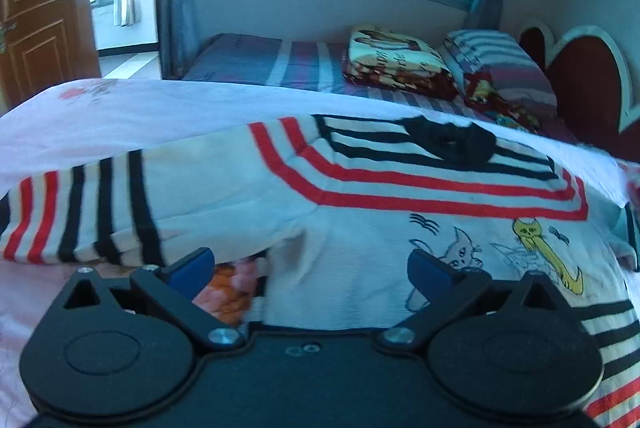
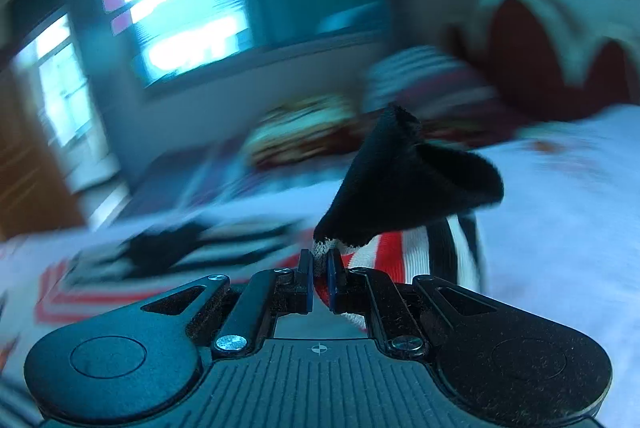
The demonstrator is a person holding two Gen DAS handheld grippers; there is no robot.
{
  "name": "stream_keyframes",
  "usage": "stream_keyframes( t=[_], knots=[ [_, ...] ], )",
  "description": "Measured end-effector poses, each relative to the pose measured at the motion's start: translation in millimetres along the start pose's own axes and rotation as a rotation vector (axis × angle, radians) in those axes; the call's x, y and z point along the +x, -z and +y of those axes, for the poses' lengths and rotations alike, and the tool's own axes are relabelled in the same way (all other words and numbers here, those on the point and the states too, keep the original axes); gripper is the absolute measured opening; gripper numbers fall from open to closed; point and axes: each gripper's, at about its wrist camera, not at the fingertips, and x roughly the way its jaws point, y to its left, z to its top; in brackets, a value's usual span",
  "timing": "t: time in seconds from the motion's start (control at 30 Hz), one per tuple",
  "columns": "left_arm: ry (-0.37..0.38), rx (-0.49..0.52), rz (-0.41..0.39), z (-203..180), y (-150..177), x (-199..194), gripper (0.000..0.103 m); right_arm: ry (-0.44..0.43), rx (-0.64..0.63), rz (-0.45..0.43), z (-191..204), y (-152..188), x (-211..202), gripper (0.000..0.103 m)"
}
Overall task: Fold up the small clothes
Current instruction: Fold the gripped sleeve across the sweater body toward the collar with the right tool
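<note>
While the child's sweater [image 1: 360, 212] lies spread on the pink sheet [image 1: 120, 104] covering the near part of the bed [image 1: 256, 62], front up with the cartoon cat print [image 1: 532, 248] showing, the right gripper [image 2: 320, 268] is clamped on a striped sleeve [image 2: 396, 252] with its black cuff [image 2: 408, 180] sticking up past the fingertips; likely lifted so the sleeve can be carried in over the body for a fold. Right view is motion-blurred, so direction can't be read. The left gripper [image 1: 310, 270] has jaws spread wide, gripping nothing, hovering low over the sweater's lower body near the sheet's near edge; cloth sits right between and under its fingers, contact unclear. Other sleeve [image 1: 80, 212] lies folded across toward the sheet's left edge, probably already turned in. Black collar [image 1: 448, 142] points at the sheet's far edge. Folded blanket [image 1: 396, 58] and striped pillow [image 1: 496, 64] sit well apart near the heart-shaped headboard [image 1: 580, 76].
</note>
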Motion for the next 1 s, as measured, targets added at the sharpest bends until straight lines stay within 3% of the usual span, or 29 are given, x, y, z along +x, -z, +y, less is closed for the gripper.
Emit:
stream_keyframes(
  t=[0.13,0.23,0.3,0.37,0.4,0.53,0.7,0.77,0.9,1.0],
  knots=[
    [0.001,-0.05,-0.005,18,0,-8,0.102,-0.134,-0.125,0.117,71,36,41,0.006],
    [-0.016,-0.054,-0.001,25,1,-10,0.102,-0.175,-0.184,0.186,100,64,66,0.008],
    [-0.013,-0.065,0.003,28,3,-9,0.102,-0.207,-0.191,0.183,109,72,76,0.041],
    [0.011,-0.071,0.007,26,6,-6,0.102,-0.239,-0.194,0.177,114,77,72,0.052],
    [0.025,-0.073,0.008,23,7,-4,0.102,-0.238,-0.196,0.162,114,77,68,0.052],
    [0.143,-0.103,0.008,-2,5,14,0.098,-0.211,-0.11,0.069,98,70,52,0.052],
    [0.345,-0.101,0.045,-60,-10,58,0.07,-0.167,0.012,0.009,64,47,28,0.051],
    [0.4,-0.115,0.092,-77,-14,82,0.067,-0.153,0.041,0.0,50,40,14,0.051],
    [0.422,-0.111,0.158,-103,-17,120,0.051,-0.111,0.178,-0.032,10,34,-11,0.051],
    [0.401,-0.112,0.146,-114,-15,130,0.051,-0.095,0.337,-0.068,-26,32,-23,0.051]
  ],
)
